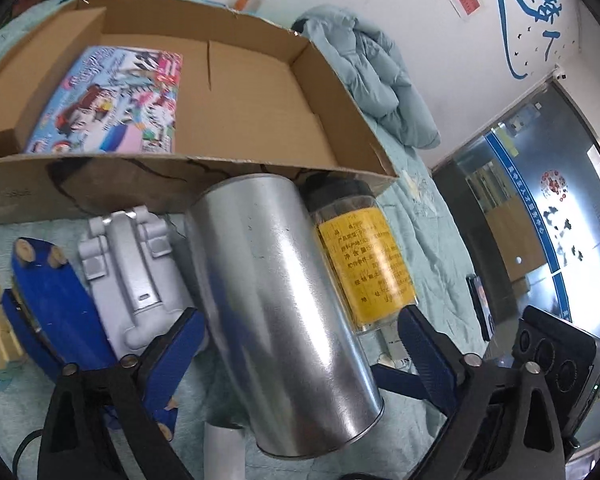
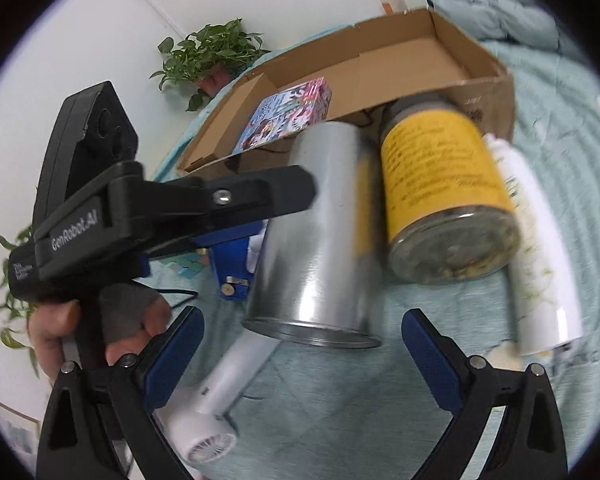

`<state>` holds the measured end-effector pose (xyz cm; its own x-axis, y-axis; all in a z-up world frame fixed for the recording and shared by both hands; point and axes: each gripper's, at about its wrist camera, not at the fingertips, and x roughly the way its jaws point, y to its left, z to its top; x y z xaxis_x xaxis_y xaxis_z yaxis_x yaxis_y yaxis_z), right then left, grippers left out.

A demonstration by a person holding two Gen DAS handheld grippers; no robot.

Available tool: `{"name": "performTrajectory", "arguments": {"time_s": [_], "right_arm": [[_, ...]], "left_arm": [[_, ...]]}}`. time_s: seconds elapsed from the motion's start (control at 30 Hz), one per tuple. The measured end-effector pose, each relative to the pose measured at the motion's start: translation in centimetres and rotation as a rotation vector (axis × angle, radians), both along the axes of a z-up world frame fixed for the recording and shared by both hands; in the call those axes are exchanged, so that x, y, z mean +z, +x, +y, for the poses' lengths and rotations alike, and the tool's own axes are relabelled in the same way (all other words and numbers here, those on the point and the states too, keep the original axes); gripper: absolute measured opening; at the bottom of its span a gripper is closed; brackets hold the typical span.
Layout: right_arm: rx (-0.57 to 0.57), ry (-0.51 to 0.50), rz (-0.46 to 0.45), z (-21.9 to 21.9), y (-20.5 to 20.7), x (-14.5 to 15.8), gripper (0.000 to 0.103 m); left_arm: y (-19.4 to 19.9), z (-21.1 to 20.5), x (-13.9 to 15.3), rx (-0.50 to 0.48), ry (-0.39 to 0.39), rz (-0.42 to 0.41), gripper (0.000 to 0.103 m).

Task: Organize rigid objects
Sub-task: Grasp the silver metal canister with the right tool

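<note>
A: How much room is there around the shallow brown cardboard box (image 1: 236, 92) on the pale teal quilted bedspread (image 2: 560, 128)?

B: Little at its near wall. A shiny silver metal can (image 1: 276, 312) lies on its side with its far end just at that wall, and a clear jar with a yellow label and dark lid (image 1: 360, 256) lies touching the can's right flank. Right of the jar, in the right wrist view, lies a white cylindrical bottle (image 2: 536, 248). Beyond that, the bedspread runs bare toward its right edge.

A: And the left?

B: Crowded. A grey moulded plastic piece (image 1: 128, 268) and a blue wooden-pegged toy part (image 1: 48, 292) lie beside the can; a white hair dryer (image 2: 216, 408) pokes out from under the can's near end.

A: What's in the box?

B: Only a colourful printed toy carton (image 1: 112, 104), flat against the left end. The rest of the floor is bare cardboard.

A: The claws?

B: The left gripper (image 1: 300, 340) is spread wide, its blue pads on either side of the can and jar, not pressing. The right gripper (image 2: 304, 340) also gapes, with nothing between its pads; the can's rim sits just ahead.
</note>
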<state>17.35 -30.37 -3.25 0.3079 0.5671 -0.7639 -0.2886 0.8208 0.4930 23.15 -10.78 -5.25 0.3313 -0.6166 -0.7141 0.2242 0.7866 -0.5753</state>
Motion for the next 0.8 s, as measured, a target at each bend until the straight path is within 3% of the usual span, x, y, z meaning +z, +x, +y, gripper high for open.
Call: {"name": "performTrajectory", "arguments": {"time_s": [0.07, 0.13, 0.17, 0.4, 0.63, 0.8], "right_arm": [[-0.015, -0.029, 0.019, 0.6, 0.4, -0.6, 0.083], [-0.019, -0.046, 0.024, 1.0, 0.5, -1.0, 0.082], [-0.014, -0.053, 0.021, 1.1, 0.4, -0.9, 0.081], [0.061, -0.115, 0.038, -0.1, -2.3, 0.3, 0.081], [0.029, 0.051, 0.158, -5.5, -2.6, 0.5, 0.081], [0.029, 0.020, 0.193, -6.0, -0.8, -0.8, 0.081]], "left_arm": [[0.2, -0.7, -0.3, -0.007, 0.048, 0.002, 0.087], [0.5, -0.7, -0.8, 0.028, 0.085, 0.026, 0.077], [0.5, -0.5, -0.9, 0.037, 0.064, 0.044, 0.076], [-3.1, -1.8, -1.2, -0.043, 0.021, 0.096, 0.080], [-3.3, -2.1, -1.5, -0.071, 0.022, 0.116, 0.082], [-1.9, -2.1, -1.8, -0.074, 0.038, 0.121, 0.086]]}}
